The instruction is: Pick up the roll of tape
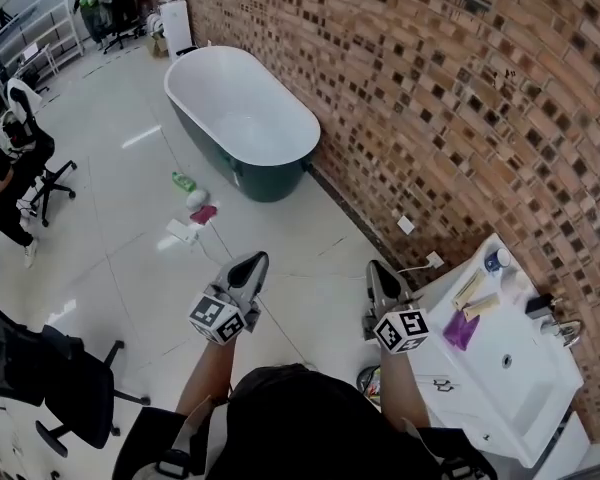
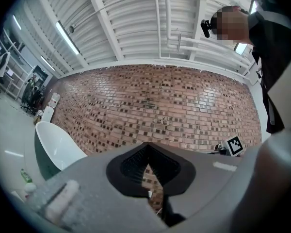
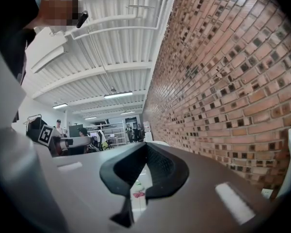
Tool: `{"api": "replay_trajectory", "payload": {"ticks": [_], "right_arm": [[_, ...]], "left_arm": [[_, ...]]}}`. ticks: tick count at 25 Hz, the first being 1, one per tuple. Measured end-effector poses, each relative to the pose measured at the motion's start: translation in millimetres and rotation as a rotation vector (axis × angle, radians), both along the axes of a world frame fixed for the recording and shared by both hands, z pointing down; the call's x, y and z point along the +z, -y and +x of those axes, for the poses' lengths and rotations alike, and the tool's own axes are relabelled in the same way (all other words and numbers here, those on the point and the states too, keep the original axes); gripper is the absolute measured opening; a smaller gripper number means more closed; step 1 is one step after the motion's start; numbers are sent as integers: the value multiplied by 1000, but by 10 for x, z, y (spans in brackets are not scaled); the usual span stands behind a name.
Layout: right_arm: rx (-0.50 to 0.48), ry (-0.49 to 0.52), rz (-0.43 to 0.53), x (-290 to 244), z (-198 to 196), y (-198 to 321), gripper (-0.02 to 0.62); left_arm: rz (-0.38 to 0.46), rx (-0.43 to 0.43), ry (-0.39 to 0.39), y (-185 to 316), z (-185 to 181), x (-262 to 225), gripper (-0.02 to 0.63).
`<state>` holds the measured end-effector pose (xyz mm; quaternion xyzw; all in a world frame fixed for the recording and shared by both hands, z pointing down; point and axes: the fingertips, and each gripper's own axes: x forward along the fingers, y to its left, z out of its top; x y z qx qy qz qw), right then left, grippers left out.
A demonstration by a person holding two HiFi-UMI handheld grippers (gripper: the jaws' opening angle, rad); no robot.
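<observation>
Left gripper view shows the left gripper (image 2: 146, 145) with its jaws pressed together at the tips and nothing between them. Past them stands the brick wall (image 2: 160, 101), with the bathtub (image 2: 53, 147) at nine o'clock. The right gripper (image 3: 145, 144), in its own view, has its jaws likewise closed tip to tip on nothing, the wall running away at three o'clock. In the head view both grippers are held side by side in the air over the floor (image 1: 130, 228), well apart from the vanity (image 1: 500, 398) at four o'clock. The roll of tape is hard to pick out. A small round blue-and-white thing (image 1: 495, 259) sits on the vanity's far corner. A dark round thing (image 1: 367, 377), at six o'clock from the right gripper, is half hidden behind the person's forearm (image 1: 395, 393). I cannot tell which of the two is the tape. The person's head (image 1: 310, 418) covers the bottom middle of that view.
</observation>
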<state>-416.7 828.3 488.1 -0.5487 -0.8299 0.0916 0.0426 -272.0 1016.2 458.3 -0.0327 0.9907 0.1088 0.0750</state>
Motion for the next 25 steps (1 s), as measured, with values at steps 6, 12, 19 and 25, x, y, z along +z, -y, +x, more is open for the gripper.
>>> {"api": "replay_trajectory", "payload": {"ticks": [6, 12, 19, 25], "right_arm": [[115, 8, 11, -21, 54, 196, 5], [277, 17, 13, -79, 140, 574, 5], [466, 19, 25, -86, 428, 1206, 5], [620, -1, 49, -48, 723, 1779, 5]], "left_arm": [[1, 101, -8, 18, -144, 62, 2], [20, 229, -2, 188, -361, 52, 2], [12, 438, 10, 701, -591, -21, 2], [39, 583, -9, 1182, -648, 57, 2]]}}
